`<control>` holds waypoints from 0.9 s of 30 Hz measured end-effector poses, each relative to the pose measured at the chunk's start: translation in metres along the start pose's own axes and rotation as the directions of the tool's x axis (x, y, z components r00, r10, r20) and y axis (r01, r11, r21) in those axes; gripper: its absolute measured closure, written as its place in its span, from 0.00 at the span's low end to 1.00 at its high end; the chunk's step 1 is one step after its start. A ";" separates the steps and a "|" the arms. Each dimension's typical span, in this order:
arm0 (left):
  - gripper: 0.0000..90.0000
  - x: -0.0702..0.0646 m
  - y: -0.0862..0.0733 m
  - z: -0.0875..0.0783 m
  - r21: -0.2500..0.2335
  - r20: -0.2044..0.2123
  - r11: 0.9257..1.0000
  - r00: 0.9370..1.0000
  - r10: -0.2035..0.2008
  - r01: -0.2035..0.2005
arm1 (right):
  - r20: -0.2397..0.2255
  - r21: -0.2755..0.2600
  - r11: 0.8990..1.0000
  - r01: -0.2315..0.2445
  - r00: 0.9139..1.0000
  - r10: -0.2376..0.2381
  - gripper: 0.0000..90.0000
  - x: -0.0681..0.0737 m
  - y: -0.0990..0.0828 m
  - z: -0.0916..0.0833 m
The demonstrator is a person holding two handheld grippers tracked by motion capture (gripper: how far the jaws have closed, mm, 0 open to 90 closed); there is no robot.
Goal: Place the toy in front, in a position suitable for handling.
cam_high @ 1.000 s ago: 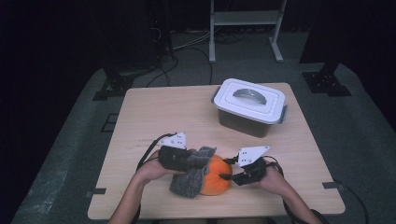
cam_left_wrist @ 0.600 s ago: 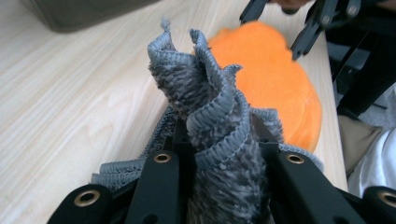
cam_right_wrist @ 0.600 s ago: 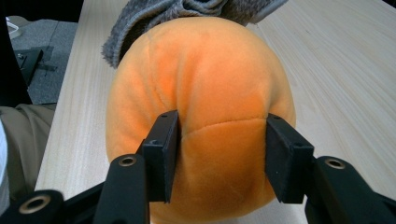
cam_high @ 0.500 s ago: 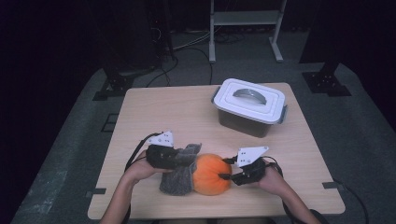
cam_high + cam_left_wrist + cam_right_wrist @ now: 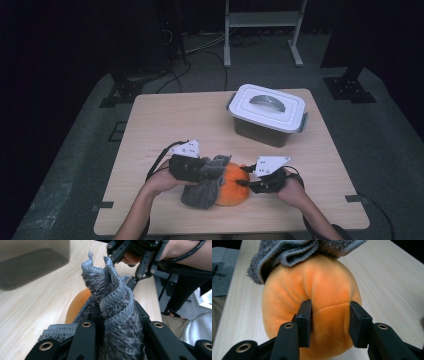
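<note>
left gripper (image 5: 117,322) pinches the grey cloth (image 5: 112,297); right gripper (image 5: 329,322), just closing, squeezes the orange plush (image 5: 317,290).

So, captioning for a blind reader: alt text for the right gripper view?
The right gripper pinches a fold of an orange plush ball between its black jaws. A grey towel drapes over the ball's top, on a pale wooden table.

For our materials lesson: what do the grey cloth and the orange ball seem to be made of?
Grey cloth: looks like fluffy terry or microfibre, matt, with a looped pile and stitched hem. Orange ball: probably soft plush fabric, velvety, with sewn seams and dents where the right claw pinches it.
</note>
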State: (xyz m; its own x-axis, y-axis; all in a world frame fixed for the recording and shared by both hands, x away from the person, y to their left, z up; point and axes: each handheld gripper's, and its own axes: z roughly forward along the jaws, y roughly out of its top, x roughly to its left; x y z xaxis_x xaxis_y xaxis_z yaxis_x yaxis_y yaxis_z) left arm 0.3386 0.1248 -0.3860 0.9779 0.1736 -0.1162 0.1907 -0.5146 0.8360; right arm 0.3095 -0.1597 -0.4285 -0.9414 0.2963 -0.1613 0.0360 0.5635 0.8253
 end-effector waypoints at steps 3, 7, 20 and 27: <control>0.78 0.004 0.001 0.003 0.039 -0.036 0.999 0.999 -0.008 0.009 | 0.010 -0.004 1.000 -0.004 1.000 0.004 0.65 0.000 0.001 0.002; 0.78 -0.001 -0.006 0.010 0.062 0.001 0.998 1.000 -0.006 0.006 | -0.066 -0.028 0.996 -0.083 0.995 0.082 0.50 -0.002 -0.001 0.001; 0.78 -0.018 -0.019 0.005 0.088 0.065 0.995 0.997 0.030 -0.036 | -0.183 -0.017 0.980 -0.200 0.964 0.194 0.30 -0.006 -0.005 0.010; 0.77 -0.009 -0.014 -0.006 0.033 0.000 0.999 1.000 0.007 -0.007 | -0.104 -0.011 0.991 -0.136 0.985 0.134 0.65 -0.001 -0.002 0.003</control>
State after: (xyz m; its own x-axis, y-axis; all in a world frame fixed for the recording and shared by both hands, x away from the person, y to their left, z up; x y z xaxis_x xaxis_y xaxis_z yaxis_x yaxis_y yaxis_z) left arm 0.3267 0.1354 -0.3933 0.9792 0.1700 -0.1109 0.1870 -0.5433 0.8185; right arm 0.3116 -0.1592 -0.4314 -0.9579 0.2871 0.0081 0.1599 0.5094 0.8455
